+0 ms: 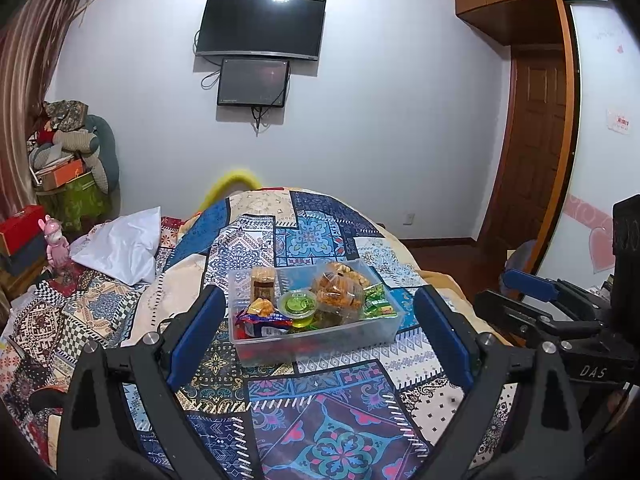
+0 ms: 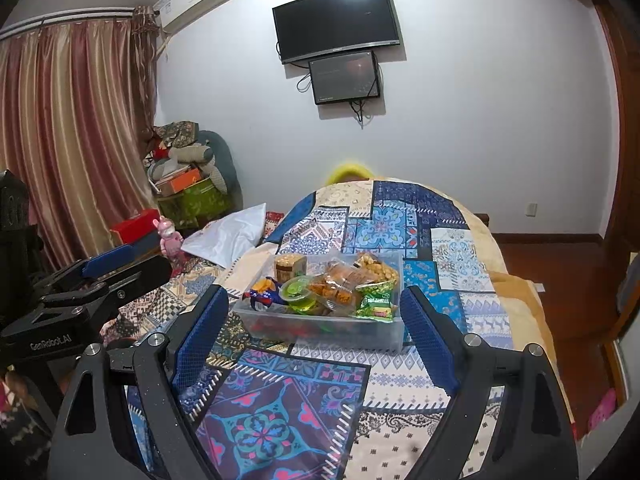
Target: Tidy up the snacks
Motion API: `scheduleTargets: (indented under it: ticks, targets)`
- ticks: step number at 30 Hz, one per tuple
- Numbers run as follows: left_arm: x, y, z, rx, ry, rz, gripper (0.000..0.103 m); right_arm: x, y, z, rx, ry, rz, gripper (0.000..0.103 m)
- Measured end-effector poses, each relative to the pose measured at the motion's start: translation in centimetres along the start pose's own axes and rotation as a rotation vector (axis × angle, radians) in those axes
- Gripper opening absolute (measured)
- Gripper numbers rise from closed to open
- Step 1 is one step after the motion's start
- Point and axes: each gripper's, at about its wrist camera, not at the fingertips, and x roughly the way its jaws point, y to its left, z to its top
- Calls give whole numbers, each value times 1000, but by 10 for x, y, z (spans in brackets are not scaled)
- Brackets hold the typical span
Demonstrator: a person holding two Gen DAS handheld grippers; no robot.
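Clear plastic bin (image 1: 320,338) sits on the patchwork bedspread (image 1: 320,420) of the bed, filled with snacks: a green jelly cup (image 1: 298,305), an orange-filled bag (image 1: 338,292), green packets (image 1: 376,304) and a brown jar (image 1: 264,285). Left gripper (image 1: 320,336) and right gripper (image 2: 316,334) both hover short of it, jaws spread wide and holding nothing.

Each black hand-held gripper (image 1: 320,332) has blue pads (image 1: 196,336) and silver screws (image 1: 151,337).
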Motion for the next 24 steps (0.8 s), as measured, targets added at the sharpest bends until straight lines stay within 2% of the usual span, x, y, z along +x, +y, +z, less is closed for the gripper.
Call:
scheduleTargets:
  ticks: [17,20,24]
  targets:
    - [3,0,-1,3,5,-2,96,-3,-2,0,8,-4,-14,86]
    - [3,-1,-1,-1,7,-14,101,-2,-3,2,6,-5,-16,86]
    - [3,-1,-1,-8,2,-19,102,-3,-2,1,2,-8,-19,86]
